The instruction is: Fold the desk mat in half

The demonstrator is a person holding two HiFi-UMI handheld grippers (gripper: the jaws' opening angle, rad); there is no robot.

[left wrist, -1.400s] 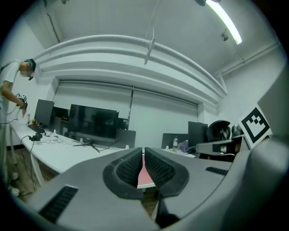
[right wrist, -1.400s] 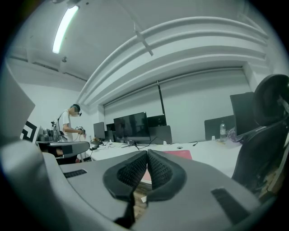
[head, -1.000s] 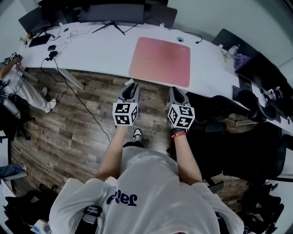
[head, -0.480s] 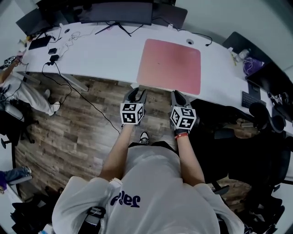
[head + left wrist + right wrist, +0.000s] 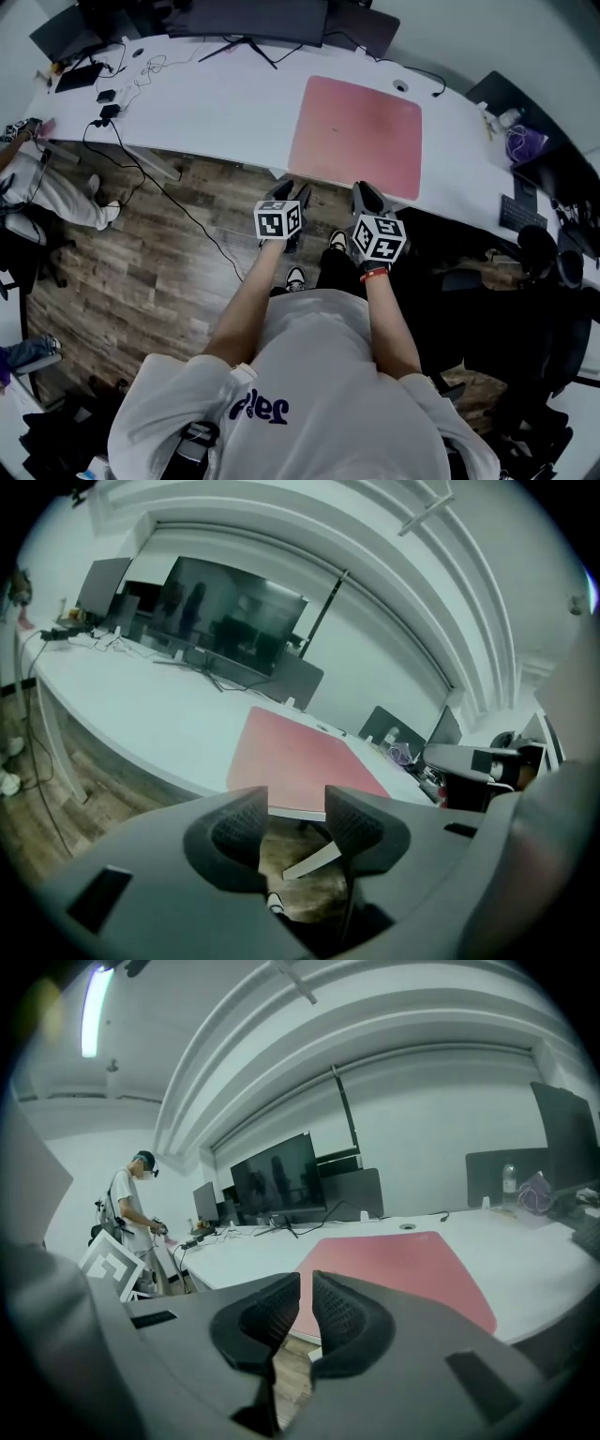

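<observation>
Before desk (image 5: 216,103), near edge: both forearms stretched forward side by side over wood floor (image 5: 141,272). Left gripper (image 5: 281,190) points at near left corner of mat (image 5: 356,136), just short of it. Jaws opening, wide gap, nothing between. Right gripper (image 5: 364,194) points at mat's near edge further right, not touching. Jaws opening, narrow slit, empty. Mat pink, flat, unfolded on white desk, near edge along desk's front edge.

A long white desk (image 5: 216,103) curves over wood-plank floor (image 5: 122,272); dark monitors (image 5: 258,19) line its far edge beneath pale walls (image 5: 422,1101).
</observation>
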